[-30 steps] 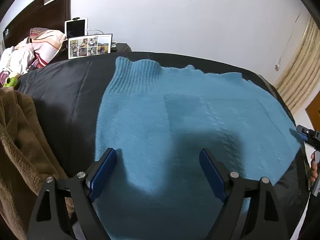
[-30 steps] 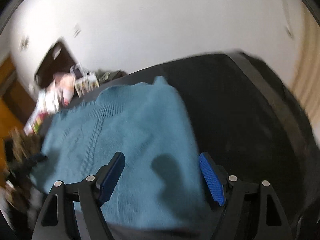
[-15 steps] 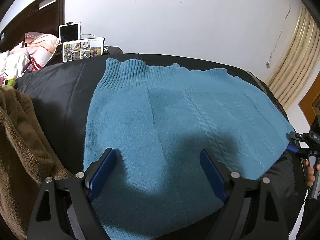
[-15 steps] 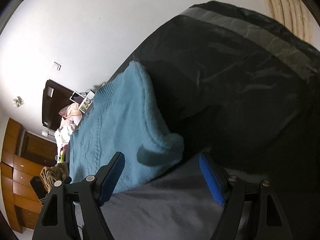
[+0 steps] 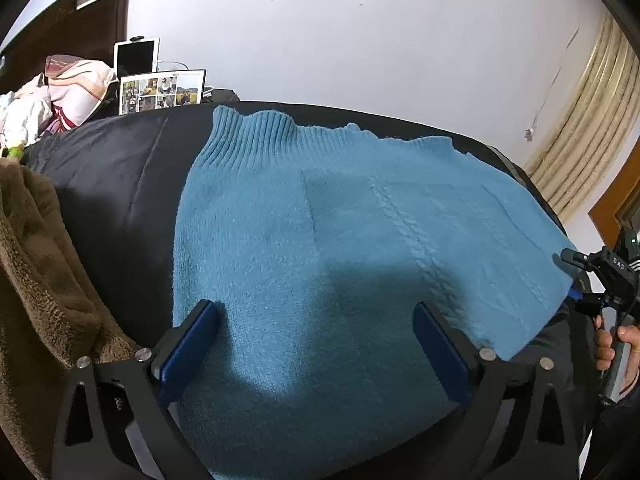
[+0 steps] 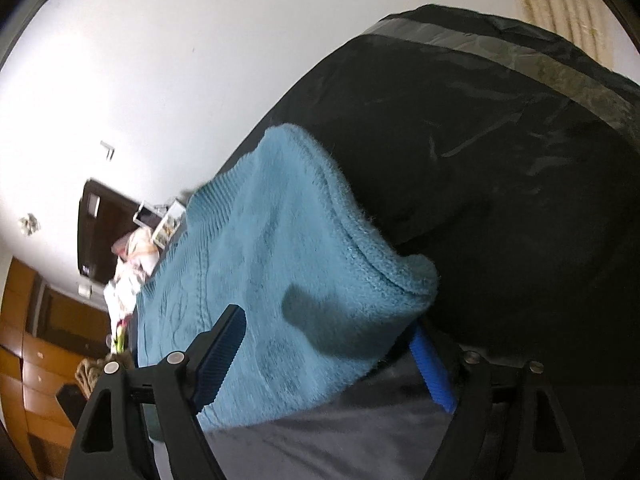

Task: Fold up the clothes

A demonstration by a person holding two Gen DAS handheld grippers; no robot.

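Note:
A blue knitted sweater [image 5: 320, 232] lies spread flat on the black bed cover [image 5: 112, 184], its ribbed hem toward the wall. My left gripper [image 5: 316, 346] hovers open over the sweater's near part, with nothing between its blue pads. In the right wrist view the sweater's [image 6: 280, 264] right corner lies between the fingers of my open right gripper [image 6: 326, 364]; the corner drapes over the right pad [image 6: 434, 372]. The left wrist view shows the right gripper [image 5: 576, 280] at the sweater's right edge, held by a hand [image 5: 612, 344].
A brown fleece garment [image 5: 36, 280] is heaped at the left bed edge. Pillows and clothes [image 5: 76, 88], a tablet [image 5: 136, 56] and a photo frame [image 5: 162, 90] stand at the far left. A curtain [image 5: 592, 140] hangs at the right. Bare black cover [image 6: 500, 180] lies right of the sweater.
My right gripper has swung round and closed in on the sweater's right corner, which now lies between its open fingers. The left gripper has stayed open over the sweater, shifting only slightly.

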